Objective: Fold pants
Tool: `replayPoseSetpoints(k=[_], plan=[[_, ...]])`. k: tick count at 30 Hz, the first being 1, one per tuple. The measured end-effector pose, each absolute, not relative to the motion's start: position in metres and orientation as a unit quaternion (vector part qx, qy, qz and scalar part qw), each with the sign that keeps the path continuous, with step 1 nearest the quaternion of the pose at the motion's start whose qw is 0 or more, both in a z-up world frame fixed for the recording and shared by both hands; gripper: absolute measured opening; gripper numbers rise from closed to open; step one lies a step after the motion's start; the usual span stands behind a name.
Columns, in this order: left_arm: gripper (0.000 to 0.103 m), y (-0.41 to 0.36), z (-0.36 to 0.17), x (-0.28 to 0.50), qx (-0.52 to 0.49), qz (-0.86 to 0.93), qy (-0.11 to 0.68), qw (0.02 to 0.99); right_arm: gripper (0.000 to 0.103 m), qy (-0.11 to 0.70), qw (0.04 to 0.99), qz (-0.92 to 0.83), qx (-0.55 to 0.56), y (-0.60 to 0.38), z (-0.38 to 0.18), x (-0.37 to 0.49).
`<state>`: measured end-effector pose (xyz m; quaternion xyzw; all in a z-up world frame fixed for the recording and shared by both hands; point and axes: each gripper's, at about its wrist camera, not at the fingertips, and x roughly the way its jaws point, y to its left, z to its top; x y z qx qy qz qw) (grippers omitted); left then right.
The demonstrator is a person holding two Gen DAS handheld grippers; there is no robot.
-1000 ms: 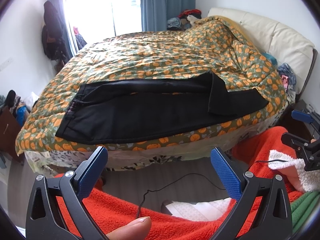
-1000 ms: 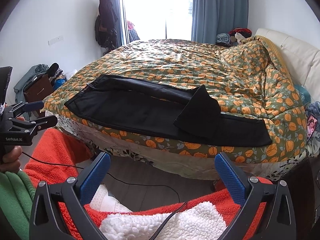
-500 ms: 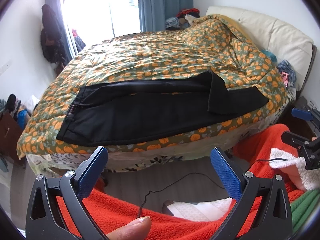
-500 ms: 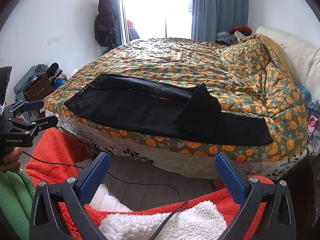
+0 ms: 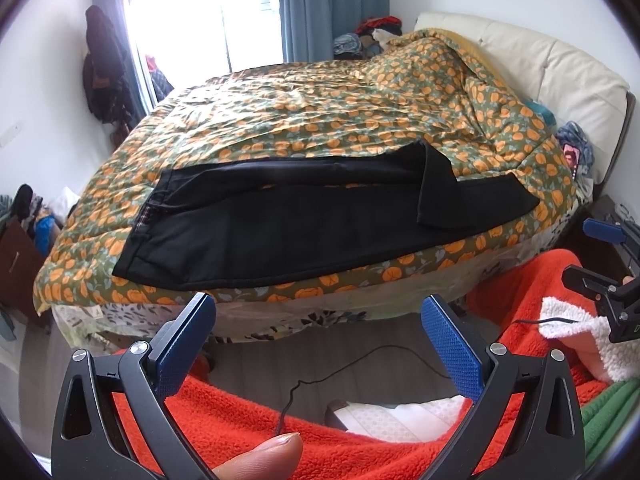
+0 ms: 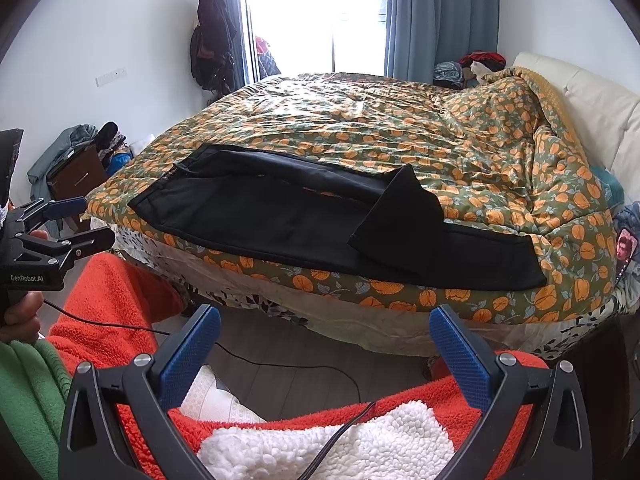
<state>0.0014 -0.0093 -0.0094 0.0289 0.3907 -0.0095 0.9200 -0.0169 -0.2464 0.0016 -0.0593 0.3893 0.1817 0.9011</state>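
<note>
Light source: plain daylight from the window straight ahead of both grippers, past the far side of the bed
Glare: the glass is totally blown out, pure white, no detail outside
Brightness: room's well lit overall, white walls, colours pop
Shadows: soft, mostly a dim band under the bed's near edge, just beyond the gripper fingers
Dark stuff: the black pants are nearly a flat blob, folds barely readable
Distortion: heavy fisheye, bed bulges, curtain bends, black vignette in the corners
Focus: mostly sharp; the fingertip right below the left gripper is soft
</note>
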Motion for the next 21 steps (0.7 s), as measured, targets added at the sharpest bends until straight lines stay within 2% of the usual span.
replayPoseSetpoints(k=[21], plan=[[0.103,-0.0029,-0.0122,0.0025,0.026,0.002,0.4,0.916,0.103,0.391,0.9,0.182,-0.06,-0.2464,0.0009,-0.0155]])
